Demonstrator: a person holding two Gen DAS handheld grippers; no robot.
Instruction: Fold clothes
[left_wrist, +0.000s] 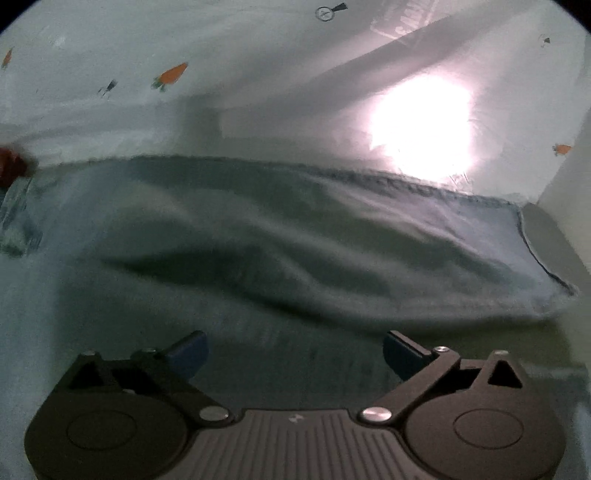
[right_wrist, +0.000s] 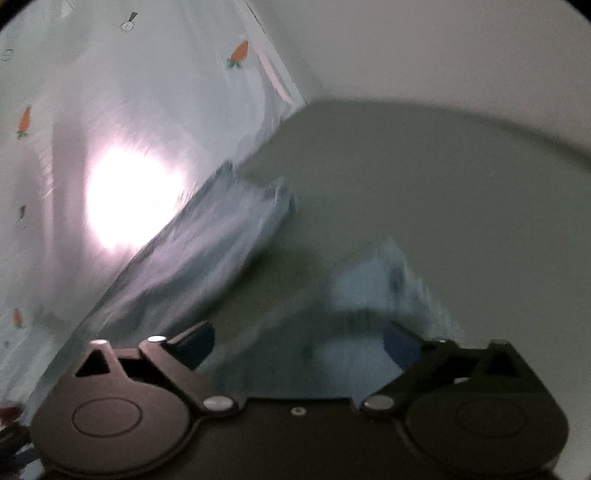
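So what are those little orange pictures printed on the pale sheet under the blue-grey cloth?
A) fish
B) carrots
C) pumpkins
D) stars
B: the sheet carries small orange carrots with green tops, such as one carrot seen by the left wrist camera beyond the blue-grey cloth, and another seen by the right.

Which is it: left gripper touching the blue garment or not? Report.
Cannot tell. In the left wrist view the open left gripper sits over the blue garment, but blur hides any contact or gap.
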